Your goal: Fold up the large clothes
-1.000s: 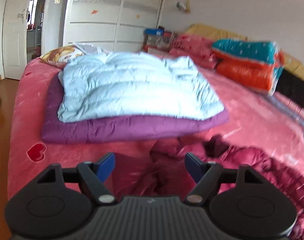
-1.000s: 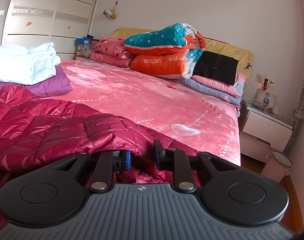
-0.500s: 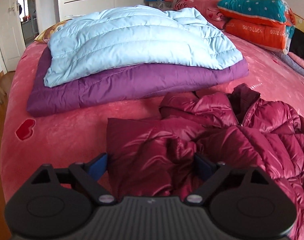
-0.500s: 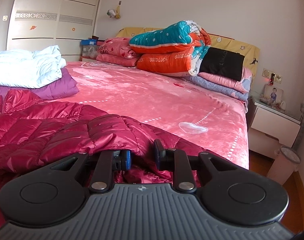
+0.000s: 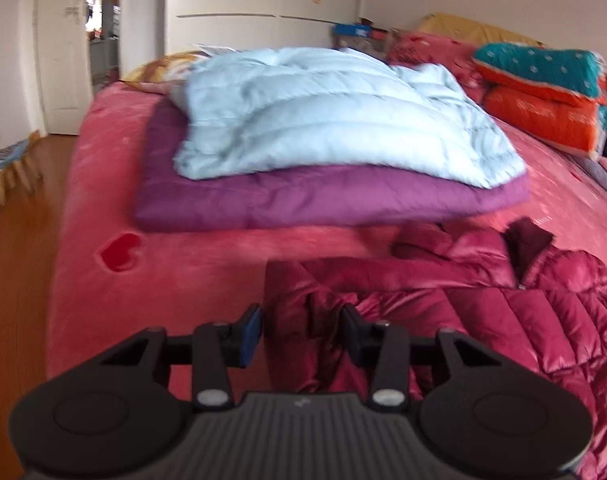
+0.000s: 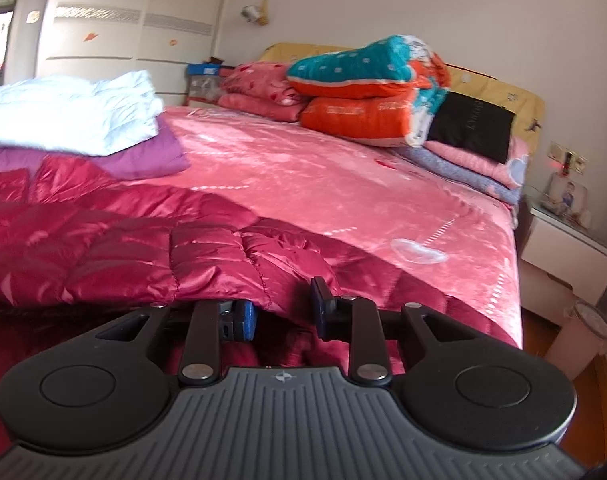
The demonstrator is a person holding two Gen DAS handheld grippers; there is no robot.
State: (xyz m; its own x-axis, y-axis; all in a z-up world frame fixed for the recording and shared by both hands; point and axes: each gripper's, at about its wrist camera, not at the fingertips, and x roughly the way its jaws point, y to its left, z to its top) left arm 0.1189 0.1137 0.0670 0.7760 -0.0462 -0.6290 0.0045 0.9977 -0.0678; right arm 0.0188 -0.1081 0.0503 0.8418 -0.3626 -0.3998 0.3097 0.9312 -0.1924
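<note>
The red jacket (image 5: 483,312) lies crumpled on the near part of the bed (image 5: 207,248), in front of the stacked purple (image 5: 303,204) and pale blue quilts (image 5: 335,128). The left gripper (image 5: 301,330) has just been closing around a bunched edge of the jacket, though its pads do not clearly pinch yet, while the right gripper (image 6: 283,312) has just been opening at the jacket's hem, its jaws apart and the fabric loose between them. The slick padded cloth could slip from a shallow left pinch, or the left could take only one layer, so the fold would drag unevenly and bunch.
</note>
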